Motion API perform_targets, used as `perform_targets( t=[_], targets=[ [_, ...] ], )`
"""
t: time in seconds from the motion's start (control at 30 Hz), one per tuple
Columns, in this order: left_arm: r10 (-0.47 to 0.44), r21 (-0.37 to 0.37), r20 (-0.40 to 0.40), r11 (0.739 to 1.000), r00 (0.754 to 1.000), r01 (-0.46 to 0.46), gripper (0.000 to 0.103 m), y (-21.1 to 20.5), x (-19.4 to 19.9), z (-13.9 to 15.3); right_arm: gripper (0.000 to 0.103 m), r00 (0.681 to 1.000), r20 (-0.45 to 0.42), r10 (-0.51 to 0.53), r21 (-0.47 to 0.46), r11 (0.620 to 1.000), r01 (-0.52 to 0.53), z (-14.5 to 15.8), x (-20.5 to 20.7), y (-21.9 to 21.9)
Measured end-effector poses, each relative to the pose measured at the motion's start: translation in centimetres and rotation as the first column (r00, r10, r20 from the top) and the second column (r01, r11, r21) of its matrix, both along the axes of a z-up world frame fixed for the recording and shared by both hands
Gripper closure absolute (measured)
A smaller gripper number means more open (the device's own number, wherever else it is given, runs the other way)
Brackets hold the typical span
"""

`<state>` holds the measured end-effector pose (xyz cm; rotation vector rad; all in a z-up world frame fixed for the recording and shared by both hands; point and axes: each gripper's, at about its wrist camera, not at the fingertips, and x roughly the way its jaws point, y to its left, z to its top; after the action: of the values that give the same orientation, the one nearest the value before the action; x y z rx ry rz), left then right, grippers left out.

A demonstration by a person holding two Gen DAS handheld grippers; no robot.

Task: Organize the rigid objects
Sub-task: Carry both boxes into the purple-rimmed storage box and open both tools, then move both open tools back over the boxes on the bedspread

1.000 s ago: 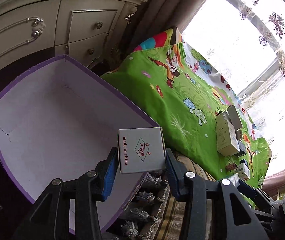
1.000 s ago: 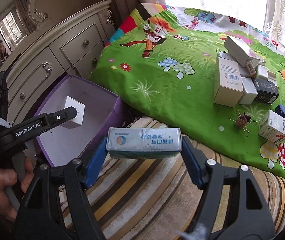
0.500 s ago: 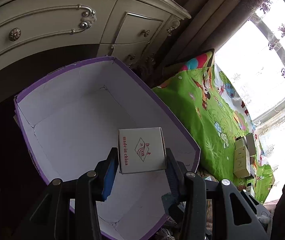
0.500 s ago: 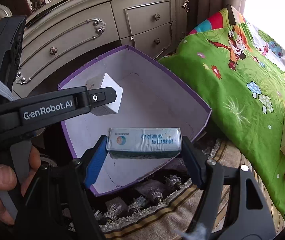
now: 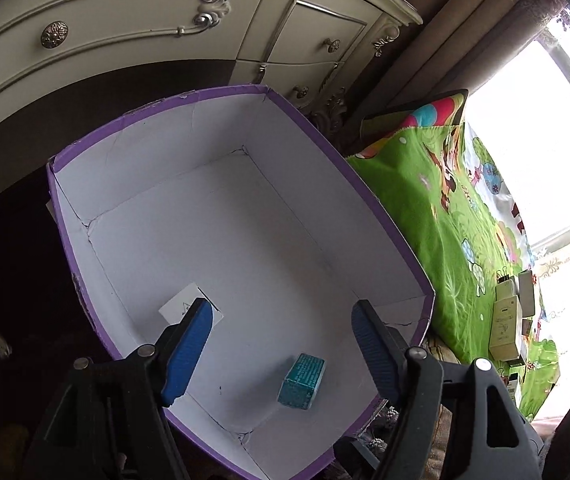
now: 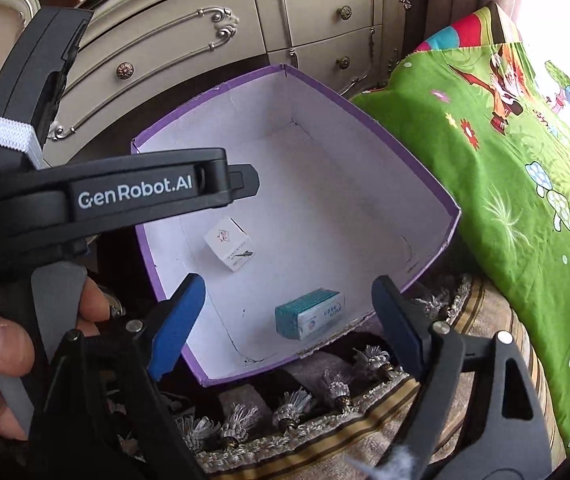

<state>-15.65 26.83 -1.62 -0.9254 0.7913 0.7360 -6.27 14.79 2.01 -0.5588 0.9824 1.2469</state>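
A purple box with a white inside (image 5: 385, 216) (image 6: 417, 172) stands on the floor. A small white box (image 6: 229, 244) (image 5: 183, 300) and a teal box (image 5: 302, 381) (image 6: 310, 312) lie on its bottom. My left gripper (image 5: 279, 344) is open and empty above the box; its left finger partly hides the white box. My right gripper (image 6: 291, 316) is open and empty over the box's near edge. The left gripper's body (image 6: 125, 196) shows in the right wrist view.
A cream dresser (image 5: 165, 20) (image 6: 285, 20) stands behind the box. A green cartoon sheet (image 5: 445, 220) (image 6: 505, 160) covers the surface at right, with several small boxes (image 5: 507, 320) on it. A striped, tasselled cloth (image 6: 325, 420) lies below.
Both grippers opened. The white box dropped from the left gripper and the teal box from the right gripper into the purple box. Both grippers moved further over the box.
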Motion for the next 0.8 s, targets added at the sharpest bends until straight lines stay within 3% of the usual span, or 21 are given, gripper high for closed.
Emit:
perform_targets(
  t=[0.1,0.3,0.43,0.53,0.67,0.8],
  targets=[
    [-0.006,0.044,-0.001,0.999,1.0,0.006,0.03,-0.3,0.2,0.5,0.015,1.0,-0.009,-0.016,0.016,1.0,0.016,0.4,0.3,-0.7],
    [-0.076,0.246,-0.001,0.967,0.997,0.074,0.03,-2.3,1.5,2.4,0.015,0.992,0.073,-0.104,0.096,0.991,0.097,3.0,2.2,-4.4],
    [-0.141,0.252,0.014,0.959,0.99,0.133,0.03,-3.7,2.8,2.6,0.015,0.967,0.133,-0.219,0.133,0.97,0.202,4.5,5.0,-8.3],
    [-0.207,0.233,-0.005,0.951,0.978,0.203,0.03,-4.9,4.2,2.3,0.015,0.932,0.197,-0.303,0.151,0.949,0.277,5.4,7.3,-11.6],
    [-0.265,0.223,0.003,0.94,0.964,0.258,0.03,-6.7,5.7,2.6,0.015,0.862,0.28,-0.424,0.14,0.906,0.4,5.3,10.7,-15.8],
    [-0.318,0.23,0.016,0.924,0.948,0.306,0.029,-8.8,7.2,3.4,0.015,0.771,0.261,-0.581,0.14,0.813,0.565,4.4,15.2,-20.5]
  ],
)
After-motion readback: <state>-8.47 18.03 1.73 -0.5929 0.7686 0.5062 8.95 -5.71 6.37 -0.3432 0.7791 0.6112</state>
